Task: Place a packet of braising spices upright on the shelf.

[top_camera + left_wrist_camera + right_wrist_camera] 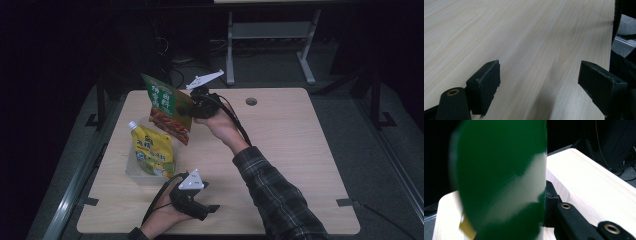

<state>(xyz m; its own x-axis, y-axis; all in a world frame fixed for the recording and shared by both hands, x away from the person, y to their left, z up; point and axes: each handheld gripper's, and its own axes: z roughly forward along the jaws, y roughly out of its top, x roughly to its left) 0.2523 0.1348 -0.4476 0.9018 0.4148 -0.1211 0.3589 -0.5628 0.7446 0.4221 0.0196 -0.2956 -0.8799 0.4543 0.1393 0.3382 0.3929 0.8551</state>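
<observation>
My right gripper [196, 111] is shut on the edge of a green snack bag [167, 107] and holds it in the air over the back left of the table. In the right gripper view the green bag [501, 180] hangs close and blurred, hiding one jaw. A yellow spouted pouch [152, 150] stands in a clear container [134, 170] just below the bag. My left gripper [207, 210] rests low near the table's front edge, open; in the left gripper view its pads [486, 85] stand wide apart over bare wood.
The light wooden table [295, 145] has a round cable hole [251, 101] at the back. A sleeved forearm [270, 190] crosses the middle. Metal desk legs [270, 40] and cables stand on the dark floor behind.
</observation>
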